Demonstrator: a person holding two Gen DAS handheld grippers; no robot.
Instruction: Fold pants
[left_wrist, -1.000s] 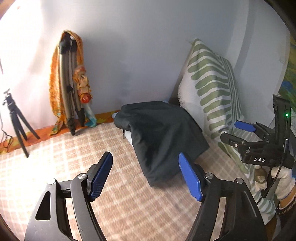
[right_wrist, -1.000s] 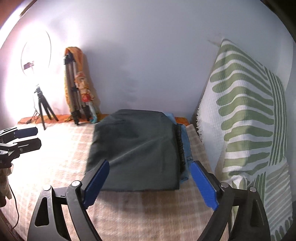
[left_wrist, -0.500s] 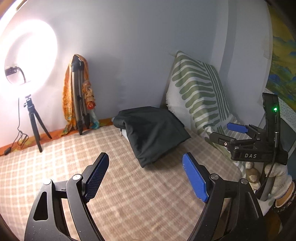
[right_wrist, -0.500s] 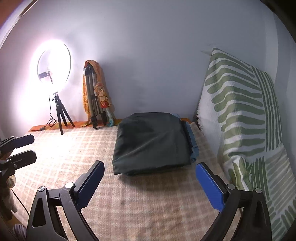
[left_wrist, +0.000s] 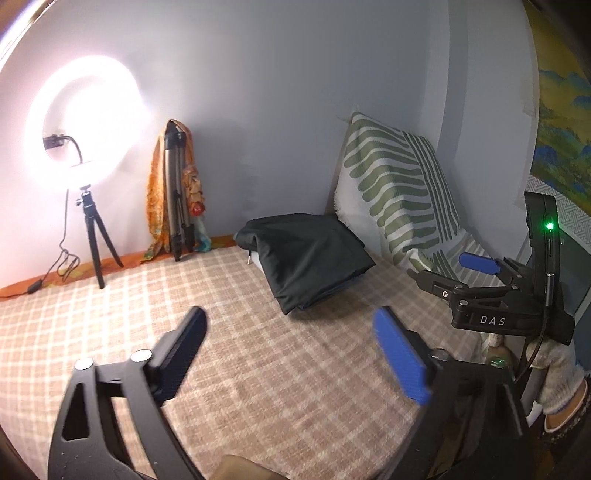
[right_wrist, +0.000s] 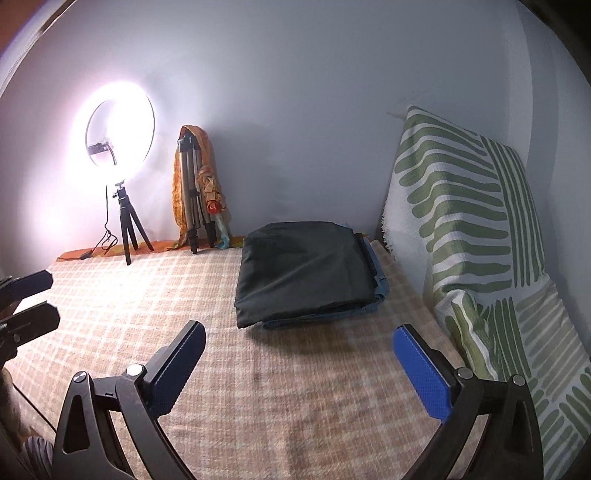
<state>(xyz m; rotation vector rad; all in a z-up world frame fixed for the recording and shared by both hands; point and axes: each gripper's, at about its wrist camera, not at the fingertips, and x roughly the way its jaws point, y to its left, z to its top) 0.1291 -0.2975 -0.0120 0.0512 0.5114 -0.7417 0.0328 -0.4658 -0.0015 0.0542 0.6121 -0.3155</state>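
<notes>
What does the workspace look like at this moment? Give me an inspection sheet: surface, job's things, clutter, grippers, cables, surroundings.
Surface: checked bedspread, beige and white, mostly bare.
Job's things: dark pants, folded, lying on a folded blue garment near the wall.
Clutter: folded tripod draped with an orange cloth, leaning on the wall.
Grippers: left gripper jaws opening, nothing between them; right gripper open, nothing held; both short of the pants.
Cables: one cable runs from the ring light down to the bed edge.
Surroundings: grey wall; green-striped throw over an upright cushion on the right; picture at far right.
</notes>
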